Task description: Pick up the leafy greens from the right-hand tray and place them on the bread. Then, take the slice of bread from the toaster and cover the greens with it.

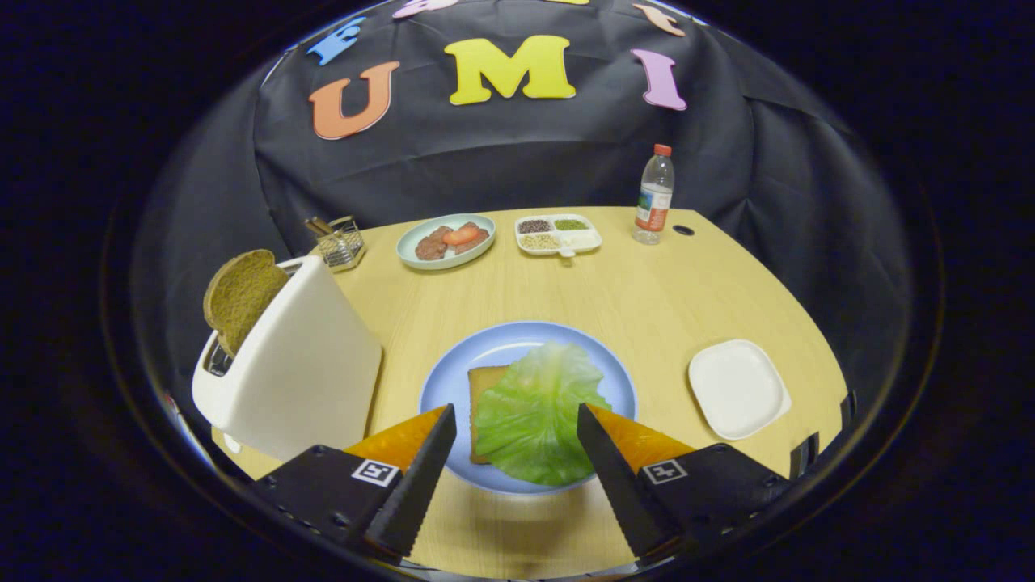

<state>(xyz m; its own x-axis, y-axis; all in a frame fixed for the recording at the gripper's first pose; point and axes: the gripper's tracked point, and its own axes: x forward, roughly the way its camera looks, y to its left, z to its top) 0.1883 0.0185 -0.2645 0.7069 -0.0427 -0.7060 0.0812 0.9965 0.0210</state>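
A green lettuce leaf (535, 414) lies on a slice of bread (482, 388), covering most of it, on the blue plate (509, 343) in the middle of the wooden table. My gripper (514, 423) hovers above the plate's near side, open, with the leaf showing between its fingers and nothing held. To the left of the fingers stands a white toaster (295, 364) with a brown slice of bread (239, 296) sticking up from its slot. A white square tray (737, 388) sits to the right of the plate, bare.
At the table's far side are a light green plate of meat and tomato (445, 239), a divided white dish of grains (558, 234), a small metal rack (340, 241) and a plastic water bottle (654, 196). A dark hole (683, 230) marks the tabletop beside the bottle.
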